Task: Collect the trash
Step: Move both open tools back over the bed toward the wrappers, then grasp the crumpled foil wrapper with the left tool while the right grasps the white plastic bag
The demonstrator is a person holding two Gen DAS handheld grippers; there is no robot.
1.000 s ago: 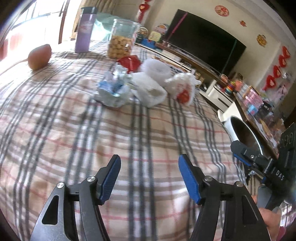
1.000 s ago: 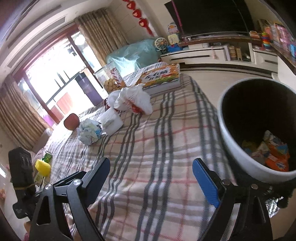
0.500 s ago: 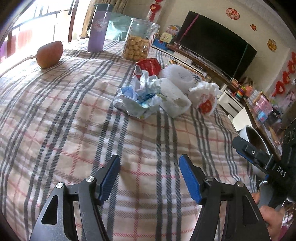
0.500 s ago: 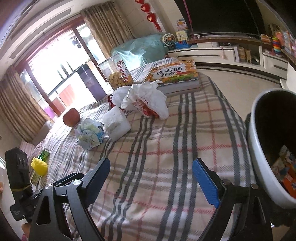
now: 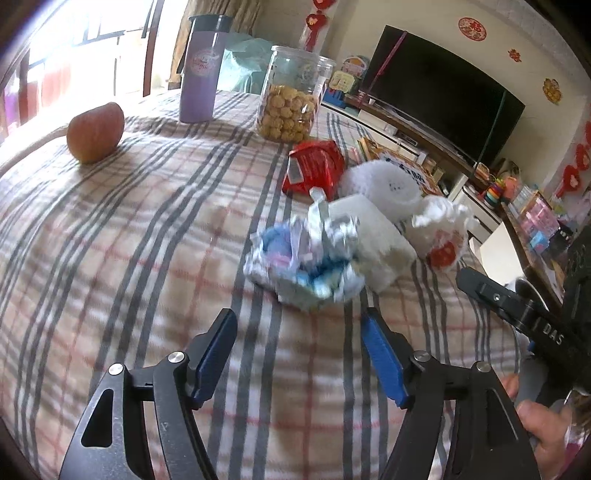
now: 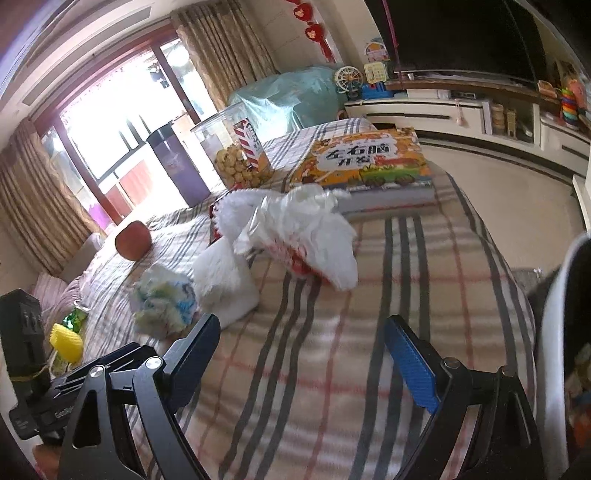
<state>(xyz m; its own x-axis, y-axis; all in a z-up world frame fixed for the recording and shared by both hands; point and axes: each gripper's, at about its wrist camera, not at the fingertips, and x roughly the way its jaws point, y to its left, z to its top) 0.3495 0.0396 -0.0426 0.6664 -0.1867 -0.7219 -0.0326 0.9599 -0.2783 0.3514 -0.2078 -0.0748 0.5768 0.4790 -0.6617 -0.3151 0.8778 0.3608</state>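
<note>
On the plaid-covered bench (image 5: 129, 229) ahead of the left tool (image 5: 299, 332): one crumpled blue-and-white wrapper (image 5: 306, 258), two white wads, one blocky (image 5: 373, 240) and one fluffy (image 5: 384, 184), one white plastic bag with red print (image 5: 441, 232), one red packet (image 5: 314, 166). Farther off: one apple (image 5: 96, 131), one purple tumbler (image 5: 201, 70), one clear jar of snacks (image 5: 291, 96), one picture book (image 6: 365, 162). Beside the right tool (image 6: 301, 347): one bin (image 6: 557, 314).

place: home living room | cues: television (image 5: 439, 92) on low cabinet (image 6: 461, 114); curtains (image 6: 33, 206); red wall decorations (image 5: 472, 28); plaid-covered table (image 5: 147, 229)
</note>
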